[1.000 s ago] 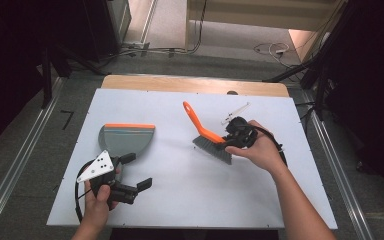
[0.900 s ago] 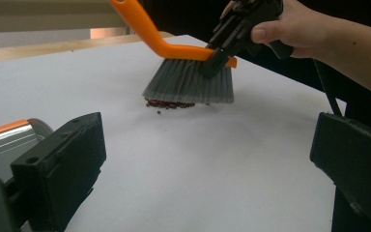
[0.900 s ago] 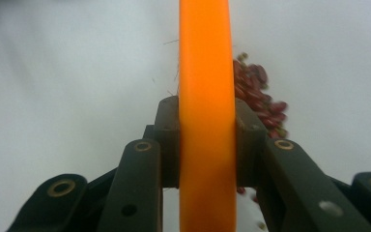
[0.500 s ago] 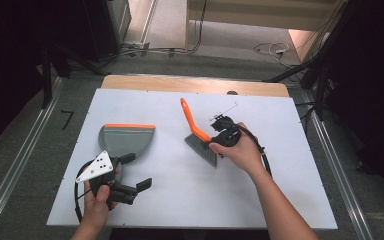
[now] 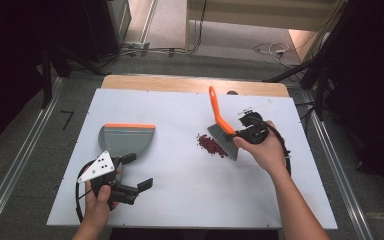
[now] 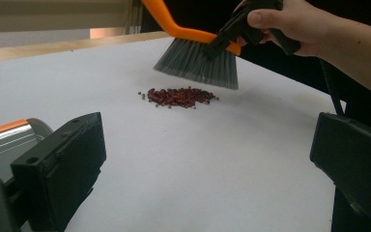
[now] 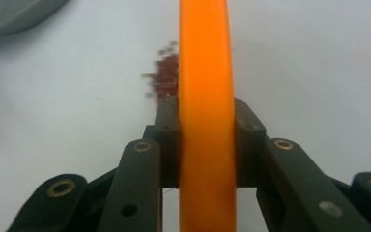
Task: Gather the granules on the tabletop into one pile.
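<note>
Left tool (image 5: 130, 176) low at near-left of bench, jaws spread wide, nothing between them, left hand (image 5: 100, 202) gripping it. Right tool (image 5: 240, 133) clamped on brush (image 5: 220, 127) handle, right forearm angled in from bottom right.

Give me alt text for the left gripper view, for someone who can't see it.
A hand with a black gripper holds an orange-handled brush just above a small pile of dark red grains on a white table. The left gripper's own two black jaws stand wide apart in the foreground, beside a grey dustpan.

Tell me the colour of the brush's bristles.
Grey bristles under an orange handle, clearest in the left gripper view.
</note>
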`<state>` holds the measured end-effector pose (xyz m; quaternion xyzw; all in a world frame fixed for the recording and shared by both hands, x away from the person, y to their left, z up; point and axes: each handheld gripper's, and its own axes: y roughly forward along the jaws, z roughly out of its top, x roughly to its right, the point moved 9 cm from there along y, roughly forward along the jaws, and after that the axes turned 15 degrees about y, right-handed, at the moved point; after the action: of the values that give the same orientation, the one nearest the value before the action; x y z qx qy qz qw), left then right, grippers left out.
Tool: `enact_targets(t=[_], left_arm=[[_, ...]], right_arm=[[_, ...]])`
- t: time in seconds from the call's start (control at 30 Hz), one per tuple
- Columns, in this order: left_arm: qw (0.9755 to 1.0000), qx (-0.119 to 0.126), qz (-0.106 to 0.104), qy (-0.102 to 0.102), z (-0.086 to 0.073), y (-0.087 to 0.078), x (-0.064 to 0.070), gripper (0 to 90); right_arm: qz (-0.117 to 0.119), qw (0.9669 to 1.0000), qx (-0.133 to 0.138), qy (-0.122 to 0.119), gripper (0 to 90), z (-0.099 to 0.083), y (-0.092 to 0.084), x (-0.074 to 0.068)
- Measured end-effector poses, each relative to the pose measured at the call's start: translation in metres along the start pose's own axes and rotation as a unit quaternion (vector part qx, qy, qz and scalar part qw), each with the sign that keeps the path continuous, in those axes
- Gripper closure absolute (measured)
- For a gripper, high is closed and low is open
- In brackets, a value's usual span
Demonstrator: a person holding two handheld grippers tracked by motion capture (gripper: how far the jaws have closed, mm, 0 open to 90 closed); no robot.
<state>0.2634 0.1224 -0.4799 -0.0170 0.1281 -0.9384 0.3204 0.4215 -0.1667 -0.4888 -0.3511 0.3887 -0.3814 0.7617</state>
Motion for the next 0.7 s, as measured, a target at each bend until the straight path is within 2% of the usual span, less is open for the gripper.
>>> enact_targets(t=[0.07, 0.13, 0.17, 0.27, 0.37, 0.4, 0.47, 0.53, 0.57, 0.63, 0.7], left_arm=[[1.0, 0.0, 0.0, 0.0, 0.0, 0.0, 0.0, 0.2], [1.0, -0.002, 0.0, 0.0, 0.0, 0.001, 0.0, 0.2], [1.0, -0.003, -0.001, 0.001, 0.0, 0.001, 0.0, 0.2], [1.0, -0.004, -0.002, 0.001, 0.0, 0.003, 0.001, 0.2], [1.0, -0.004, -0.002, 0.001, 0.0, 0.003, 0.001, 0.2], [1.0, -0.003, -0.002, 0.0, 0.0, 0.002, 0.001, 0.2], [1.0, -0.002, -0.002, 0.0, 0.0, 0.002, 0.001, 0.2], [1.0, -0.002, -0.002, 0.0, -0.001, 0.001, 0.001, 0.2], [1.0, -0.002, -0.001, -0.001, -0.001, 0.001, 0.0, 0.2], [1.0, -0.001, 0.0, 0.001, 0.0, 0.001, 0.0, 0.2], [1.0, -0.001, -0.001, -0.001, 0.0, 0.0, 0.0, 0.2]], right_arm=[[-0.036, 0.9992, 0.014, 0.007, 68.4, 0.0, -0.008, 0.015], [-0.069, 0.9974, 0.014, 0.014, 68.4, -0.001, -0.01, 0.025], [-0.087, 0.9961, 0.014, 0.009, 68.4, -0.002, -0.009, 0.03], [-0.123, 0.9925, 0.005, -0.001, 68.4, -0.006, -0.003, 0.033], [-0.145, 0.9892, -0.004, -0.023, 68.4, -0.01, 0.009, 0.03], [-0.15, 0.9884, -0.004, -0.025, 68.4, -0.011, 0.011, 0.028], [-0.142, 0.9893, -0.003, -0.036, 68.4, -0.013, 0.017, 0.02], [-0.143, 0.9886, -0.003, -0.047, 68.4, -0.013, 0.019, 0.013], [-0.146, 0.988, -0.003, -0.05, 68.4, -0.013, 0.019, 0.011], [-0.139, 0.9889, 0.003, -0.052, 68.4, -0.01, 0.016, 0.006], [-0.14, 0.9885, 0.018, -0.054, 68.4, -0.006, 0.01, -0.002]])
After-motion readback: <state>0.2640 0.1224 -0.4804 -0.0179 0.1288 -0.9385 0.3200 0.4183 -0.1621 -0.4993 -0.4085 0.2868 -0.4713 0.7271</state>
